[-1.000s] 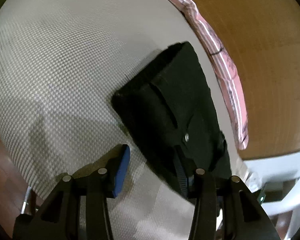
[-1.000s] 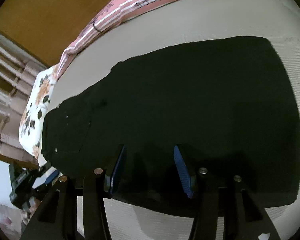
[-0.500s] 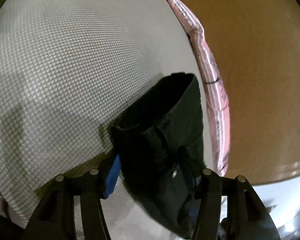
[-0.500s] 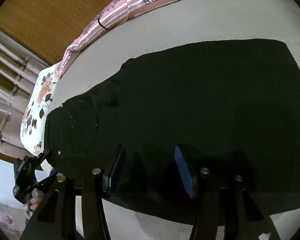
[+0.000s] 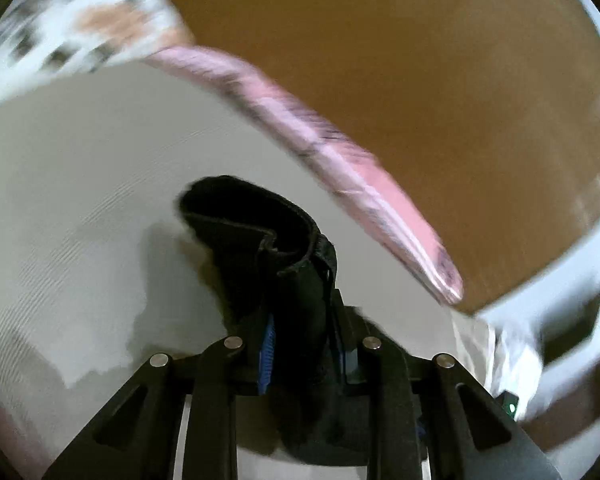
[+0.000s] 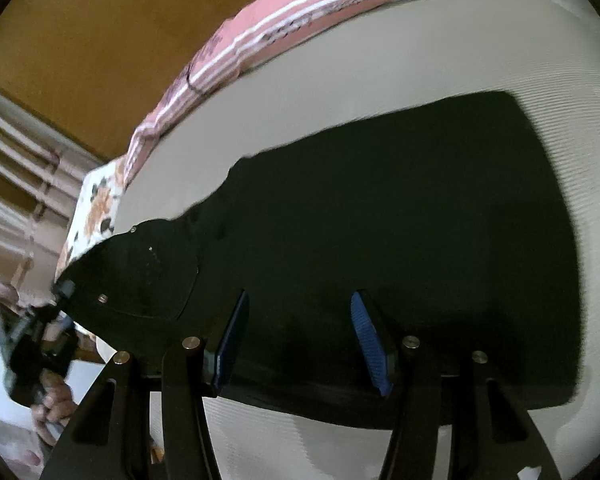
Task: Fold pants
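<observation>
since a second ago the left hand-held gripper (image 5: 304, 344) has just closed on the waistband of the black pants (image 6: 380, 232) and lifted it off the bed (image 6: 480, 40), likely to fold it over; the right hand-held gripper (image 6: 300, 340) hovers released above the legs.

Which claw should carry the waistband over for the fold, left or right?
Left. The left claw is already shut on the black pants at the lifted waistband, its jaws having just closed. The right claw is open over the flat legs, gripping nothing.

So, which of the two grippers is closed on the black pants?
The left gripper: it has just closed, clamping the pants waistband. The right gripper stands open above them.
</observation>
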A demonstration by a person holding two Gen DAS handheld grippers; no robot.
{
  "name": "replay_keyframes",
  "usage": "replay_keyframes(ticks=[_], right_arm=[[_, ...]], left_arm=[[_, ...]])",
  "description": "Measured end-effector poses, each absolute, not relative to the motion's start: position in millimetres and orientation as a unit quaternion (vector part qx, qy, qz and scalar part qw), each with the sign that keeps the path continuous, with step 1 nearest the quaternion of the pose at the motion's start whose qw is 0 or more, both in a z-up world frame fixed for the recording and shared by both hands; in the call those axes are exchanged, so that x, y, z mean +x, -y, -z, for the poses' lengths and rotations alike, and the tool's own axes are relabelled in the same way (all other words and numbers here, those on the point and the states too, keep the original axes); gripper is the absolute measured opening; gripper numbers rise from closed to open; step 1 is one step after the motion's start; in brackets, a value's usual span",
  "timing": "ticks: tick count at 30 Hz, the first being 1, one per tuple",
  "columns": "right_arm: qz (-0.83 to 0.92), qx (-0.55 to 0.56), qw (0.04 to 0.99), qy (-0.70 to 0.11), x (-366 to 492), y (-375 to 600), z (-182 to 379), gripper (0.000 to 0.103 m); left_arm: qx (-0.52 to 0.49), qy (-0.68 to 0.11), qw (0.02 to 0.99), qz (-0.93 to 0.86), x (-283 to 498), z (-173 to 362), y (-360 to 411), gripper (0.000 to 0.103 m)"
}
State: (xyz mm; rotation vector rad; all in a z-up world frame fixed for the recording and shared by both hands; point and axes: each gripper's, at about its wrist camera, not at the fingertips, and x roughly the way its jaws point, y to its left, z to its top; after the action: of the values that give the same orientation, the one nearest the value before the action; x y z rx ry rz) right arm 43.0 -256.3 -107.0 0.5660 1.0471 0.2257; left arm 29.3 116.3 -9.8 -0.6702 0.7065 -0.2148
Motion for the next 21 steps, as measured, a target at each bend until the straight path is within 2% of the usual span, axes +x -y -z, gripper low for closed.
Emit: replay_keyframes(ticks=[5, 9, 15, 21], right_arm=[[-0.081, 0.293, 0.831, -0.466, 26.0, 296.5, 95.0, 0.051], [-0.053, 0.311, 0.839, -0.443, 6.0, 336.8, 85.0, 0.051], [-0.011, 0.339, 0.843, -0.418, -21.0, 388.3, 81.9, 0.051], [0.006, 0.360, 0.835, -0.416, -28.4, 412.6, 92.3, 0.051]], left_arm=[[-0.230, -0.329, 0.893, 0.202, 47.2, -31.8, -25.7, 0.023], [-0.174, -0.347, 0.876, 0.285, 52.0, -37.4, 55.9, 0.023], [-0.125, -0.409, 0.835, 0.347, 50.6, 2.3, 149.0, 0.023], [-0.048, -0.451, 0.817, 0.355, 36.0, 53.7, 198.8, 0.024]])
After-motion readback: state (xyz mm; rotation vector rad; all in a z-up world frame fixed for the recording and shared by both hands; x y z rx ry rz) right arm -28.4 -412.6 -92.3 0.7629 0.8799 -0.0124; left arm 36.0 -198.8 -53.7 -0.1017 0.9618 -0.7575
